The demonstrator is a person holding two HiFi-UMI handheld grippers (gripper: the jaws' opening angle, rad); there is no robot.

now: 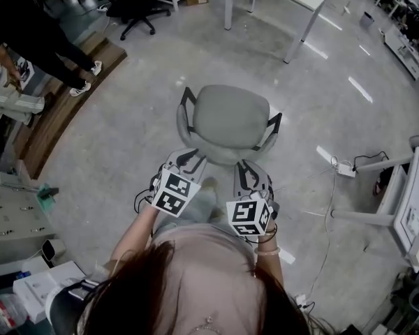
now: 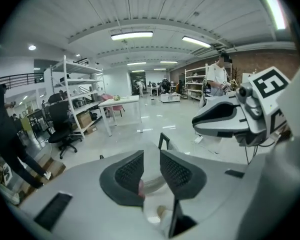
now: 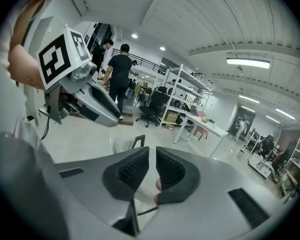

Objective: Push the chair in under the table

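Now the left gripper [image 1: 187,158], spread, and the right gripper [image 1: 248,172], pressed together, are held behind the chair [image 1: 227,121] for pushing.

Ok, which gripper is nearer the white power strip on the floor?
Right. The right gripper is at the grey chair back, on the side toward the power strip; the left gripper is beyond it, farther away.

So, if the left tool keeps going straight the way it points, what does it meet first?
Most likely the back of the light grey swivel chair with black armrests, just ahead of the left tool; the gap is unclear.
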